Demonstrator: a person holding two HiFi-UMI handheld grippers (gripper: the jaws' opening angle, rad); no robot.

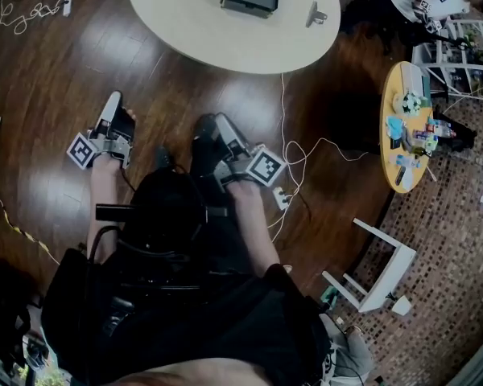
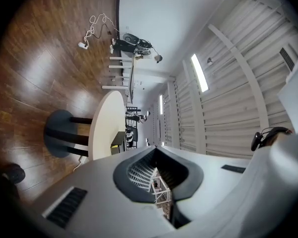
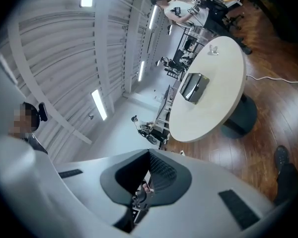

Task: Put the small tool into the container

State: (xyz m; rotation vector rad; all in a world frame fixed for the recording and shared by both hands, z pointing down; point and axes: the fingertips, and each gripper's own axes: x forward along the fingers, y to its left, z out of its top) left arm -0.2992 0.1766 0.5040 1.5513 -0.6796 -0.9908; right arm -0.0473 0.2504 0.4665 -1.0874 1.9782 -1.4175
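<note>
The right tool, at 6 o'clock, has its jaws pressed together. At 1 o'clock a round white tabletop carries a dark container and a small metal piece.

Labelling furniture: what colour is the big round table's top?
Cream table top; the head view shows it best.

Grey left gripper, right gripper; black-white marker cubes; black clothing

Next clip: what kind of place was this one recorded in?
Probably an open office or lab workspace: a round white table on a polished wood floor, loose cables across that floor, and a cluttered yellow side table beside white shelving.
</note>
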